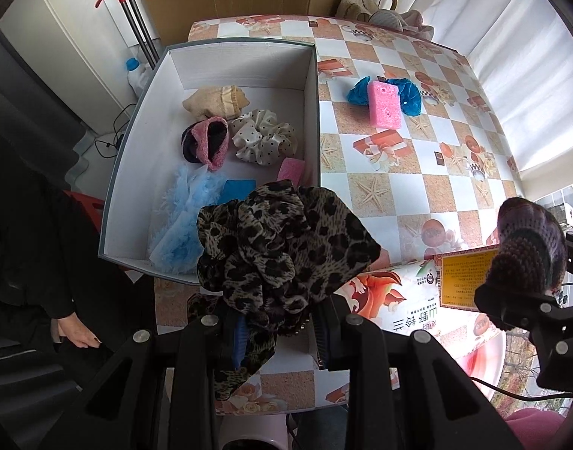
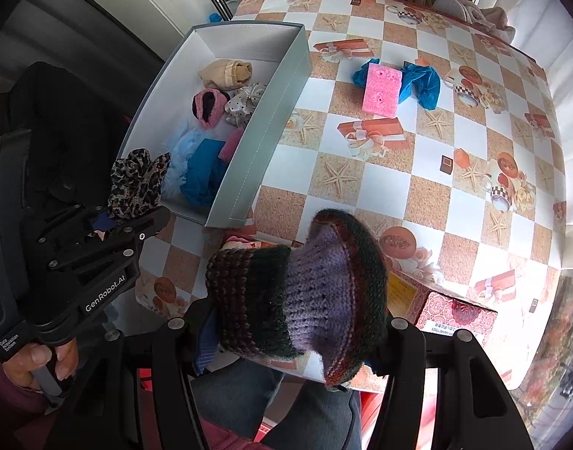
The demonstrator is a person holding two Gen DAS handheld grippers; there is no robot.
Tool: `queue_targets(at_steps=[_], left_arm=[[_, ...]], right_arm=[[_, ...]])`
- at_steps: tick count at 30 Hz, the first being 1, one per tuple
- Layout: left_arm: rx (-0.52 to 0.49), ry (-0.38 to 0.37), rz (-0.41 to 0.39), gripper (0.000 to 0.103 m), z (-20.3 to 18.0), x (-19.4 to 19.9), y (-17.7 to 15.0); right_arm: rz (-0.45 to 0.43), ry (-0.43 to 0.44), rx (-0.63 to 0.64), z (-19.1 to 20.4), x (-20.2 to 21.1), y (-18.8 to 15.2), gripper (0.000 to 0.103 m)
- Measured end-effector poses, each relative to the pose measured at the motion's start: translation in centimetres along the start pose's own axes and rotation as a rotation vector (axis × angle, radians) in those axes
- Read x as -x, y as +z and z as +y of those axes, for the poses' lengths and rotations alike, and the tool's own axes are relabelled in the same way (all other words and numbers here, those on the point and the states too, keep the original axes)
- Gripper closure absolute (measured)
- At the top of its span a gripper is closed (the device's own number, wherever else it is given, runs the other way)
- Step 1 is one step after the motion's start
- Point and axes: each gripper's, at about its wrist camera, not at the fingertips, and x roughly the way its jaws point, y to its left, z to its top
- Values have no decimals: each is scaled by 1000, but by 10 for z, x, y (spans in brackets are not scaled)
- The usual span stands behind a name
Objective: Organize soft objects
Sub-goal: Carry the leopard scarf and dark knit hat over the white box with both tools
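My left gripper is shut on a leopard-print scrunchie and holds it above the near edge of the open grey box. It also shows in the right wrist view. My right gripper is shut on a knitted purple, green and maroon piece, held over the table's front edge, right of the box. The box holds a beige cloth, a pink-and-black knit, a polka-dot scrunchie, a fluffy light-blue item, a blue cloth and a pink sponge.
On the checkered tablecloth, a second pink sponge lies on a blue cloth at the far middle. A printed carton sits at the near right. Bags and a hook stand at the far edge.
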Motion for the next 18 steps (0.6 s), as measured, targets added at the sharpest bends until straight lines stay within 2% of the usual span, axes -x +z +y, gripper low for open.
queue_targets(at_steps=[18], left_arm=[[72,27,12,71,22,-6,9]], right_arm=[[3,14,80,21,-6,32,42]])
